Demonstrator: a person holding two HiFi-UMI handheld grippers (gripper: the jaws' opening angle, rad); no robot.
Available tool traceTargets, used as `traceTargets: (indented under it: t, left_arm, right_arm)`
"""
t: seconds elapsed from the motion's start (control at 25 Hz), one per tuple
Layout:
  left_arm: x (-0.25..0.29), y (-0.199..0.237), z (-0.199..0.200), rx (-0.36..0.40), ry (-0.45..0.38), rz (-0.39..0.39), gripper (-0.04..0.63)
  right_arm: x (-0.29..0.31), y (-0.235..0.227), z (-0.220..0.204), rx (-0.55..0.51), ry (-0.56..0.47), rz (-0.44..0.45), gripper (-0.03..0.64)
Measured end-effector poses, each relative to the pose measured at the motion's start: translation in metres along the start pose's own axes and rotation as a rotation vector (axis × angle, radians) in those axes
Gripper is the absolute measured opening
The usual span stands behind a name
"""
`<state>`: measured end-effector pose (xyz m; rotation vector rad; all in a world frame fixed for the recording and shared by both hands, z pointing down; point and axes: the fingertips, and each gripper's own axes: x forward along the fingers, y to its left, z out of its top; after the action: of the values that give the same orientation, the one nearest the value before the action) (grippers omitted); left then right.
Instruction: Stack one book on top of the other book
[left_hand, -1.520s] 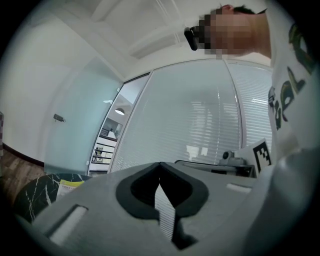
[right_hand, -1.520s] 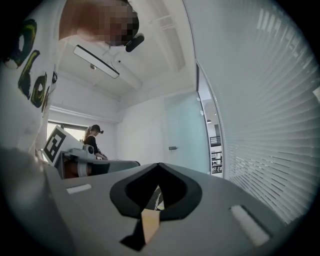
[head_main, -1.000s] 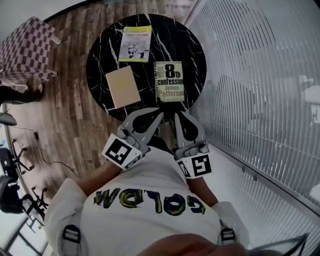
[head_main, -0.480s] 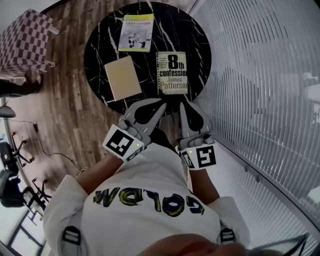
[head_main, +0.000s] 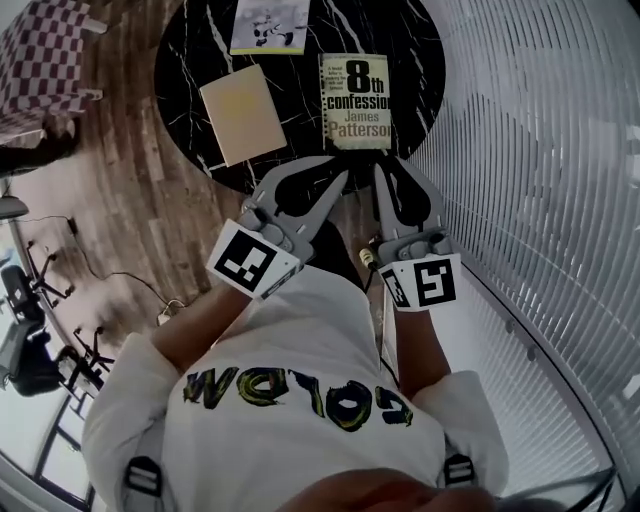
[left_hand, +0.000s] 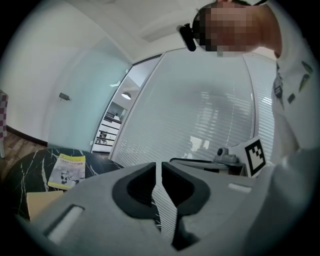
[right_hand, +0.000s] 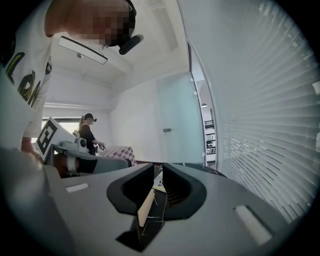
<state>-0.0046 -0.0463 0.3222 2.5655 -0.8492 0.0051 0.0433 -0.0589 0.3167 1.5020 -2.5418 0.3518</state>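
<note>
Head view: left claw (head_main: 340, 173), right claw (head_main: 383, 170) near novel (head_main: 356, 100) on bench (head_main: 185, 70), just cracked apart, both empty.

White T-shirt (head_main: 300, 440) with dark, yellow-flecked lettering across the chest.

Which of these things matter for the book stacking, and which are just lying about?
For the job: 8th Confession book, plain tan book, illustrated yellow book, black marble table. Which two books get stacked is unclear.
Lying about: checkered seat, office chair.
</note>
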Motion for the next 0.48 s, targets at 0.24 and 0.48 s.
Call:
traceTargets:
  t: [0.24,0.48]
  left_arm:
    - [0.015,0.023,-0.025,-0.019,0.019,0.031,0.039]
    - [0.030,0.039,-0.053,-0.015,0.059,0.046,0.060]
  right_arm:
    - [0.013,-0.013,-0.028,0.004,0.057,0.002,0.080]
    - [0.022,-0.035,-0.058,0.005,0.110,-0.015,0.106]
